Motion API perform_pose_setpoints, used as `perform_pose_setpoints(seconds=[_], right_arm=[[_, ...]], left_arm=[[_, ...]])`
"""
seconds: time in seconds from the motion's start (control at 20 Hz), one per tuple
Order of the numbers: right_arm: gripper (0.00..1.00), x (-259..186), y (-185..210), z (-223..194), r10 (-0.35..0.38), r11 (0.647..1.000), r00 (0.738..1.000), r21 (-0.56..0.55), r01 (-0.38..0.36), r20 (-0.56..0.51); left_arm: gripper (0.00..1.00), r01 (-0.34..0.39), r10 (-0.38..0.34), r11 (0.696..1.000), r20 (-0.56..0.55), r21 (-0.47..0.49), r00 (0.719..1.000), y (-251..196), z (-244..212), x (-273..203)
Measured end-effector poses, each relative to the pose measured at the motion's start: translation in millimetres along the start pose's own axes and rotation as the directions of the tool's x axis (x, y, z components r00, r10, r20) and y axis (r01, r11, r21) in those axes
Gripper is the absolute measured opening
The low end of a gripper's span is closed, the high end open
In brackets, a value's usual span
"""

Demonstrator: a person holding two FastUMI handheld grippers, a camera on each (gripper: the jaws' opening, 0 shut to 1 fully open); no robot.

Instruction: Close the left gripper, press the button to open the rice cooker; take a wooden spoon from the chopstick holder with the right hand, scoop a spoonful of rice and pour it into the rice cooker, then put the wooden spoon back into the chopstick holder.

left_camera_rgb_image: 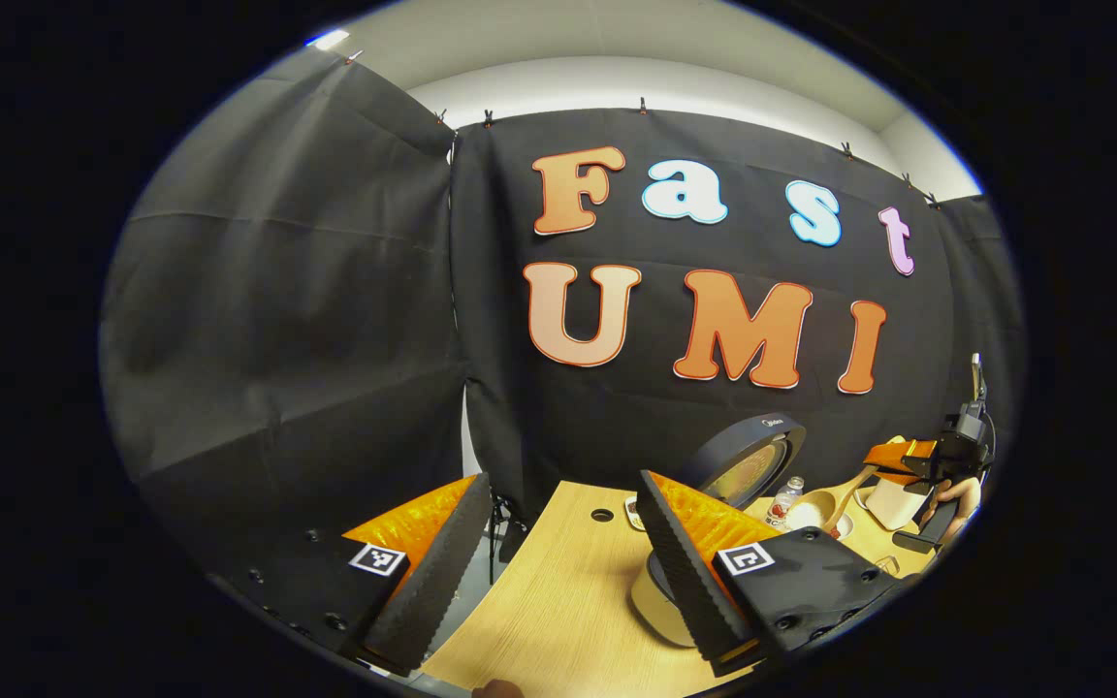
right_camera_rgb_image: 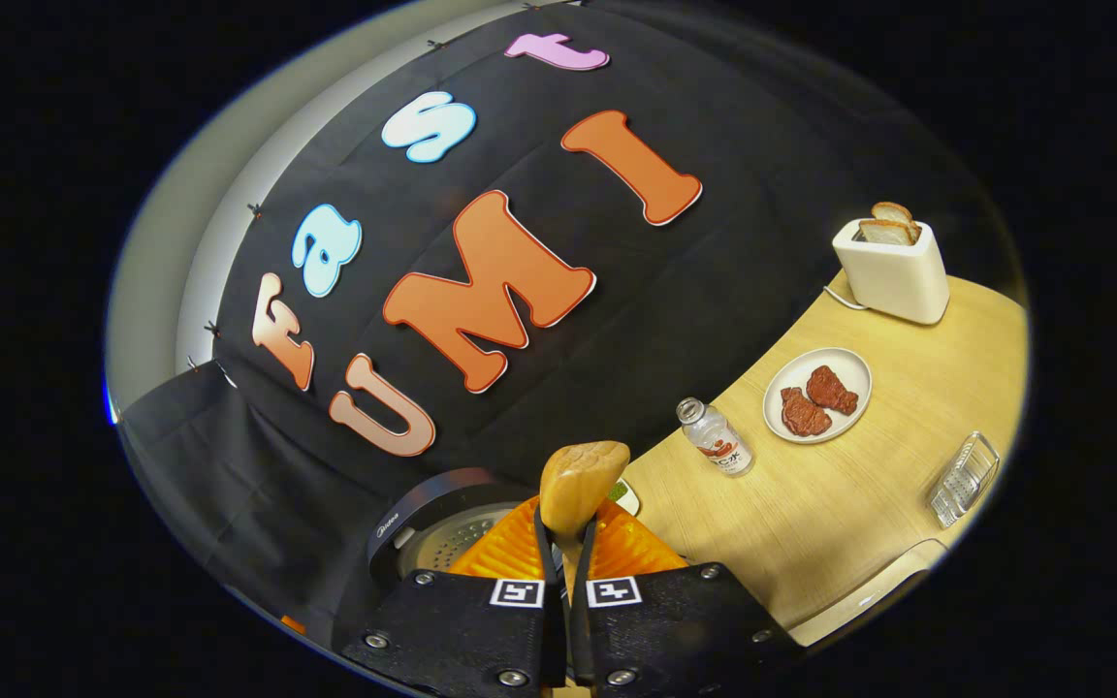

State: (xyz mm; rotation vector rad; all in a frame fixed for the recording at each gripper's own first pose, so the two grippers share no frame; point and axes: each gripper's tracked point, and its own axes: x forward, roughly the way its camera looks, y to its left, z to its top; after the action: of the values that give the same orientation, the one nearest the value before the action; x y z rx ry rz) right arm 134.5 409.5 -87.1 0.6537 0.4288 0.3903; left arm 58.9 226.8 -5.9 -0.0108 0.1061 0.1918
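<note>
I have the wooden spoon clenched by its handle in the right gripper, bowl up, tilted over the open rice cooker. It's light, stiff and smooth, so it could pivot; a hold low on the handle suits it. I can't tell whether rice sits in the bowl. My left gripper hangs released, level above the table, beside the cooker's raised lid.
</note>
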Motion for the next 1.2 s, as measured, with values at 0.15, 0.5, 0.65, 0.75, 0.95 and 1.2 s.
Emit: perform_pose_setpoints(seconds=[0.15,0.5,0.65,0.75,0.95,1.2], right_arm=[[0.02,3.7,3.9,-1.2,-0.005,0.998,1.000,-0.064,0.006,0.003],[0.02,7.5,19.4,-4.4,0.014,0.978,1.000,-0.208,-0.011,0.013],[0.02,6.7,25.2,-7.6,0.025,0.962,1.000,-0.271,-0.022,0.011],[0.02,6.4,30.5,-8.7,0.035,0.954,0.999,-0.299,-0.030,0.011],[0.02,5.4,41.6,-13.7,0.056,0.928,0.998,-0.370,-0.049,0.009],[0.02,3.2,55.8,-18.9,0.090,0.880,0.996,-0.470,-0.074,0.012]], left_arm=[[1.00,0.003,-0.003,1.000,-0.001,-0.002,1.000,-1.8,-1.2,2.0],[1.00,0.000,0.000,1.000,-0.005,-0.005,1.000,-0.7,-3.2,9.0],[1.00,-0.003,0.003,1.000,-0.008,-0.007,1.000,-0.1,-3.9,9.1],[0.99,-0.003,0.003,1.000,-0.007,-0.010,1.000,1.2,-3.7,9.4],[1.00,-0.006,0.006,1.000,-0.006,-0.012,1.000,2.1,-3.0,9.7],[1.00,-0.006,0.006,1.000,-0.008,-0.012,1.000,3.3,-4.1,8.6]])
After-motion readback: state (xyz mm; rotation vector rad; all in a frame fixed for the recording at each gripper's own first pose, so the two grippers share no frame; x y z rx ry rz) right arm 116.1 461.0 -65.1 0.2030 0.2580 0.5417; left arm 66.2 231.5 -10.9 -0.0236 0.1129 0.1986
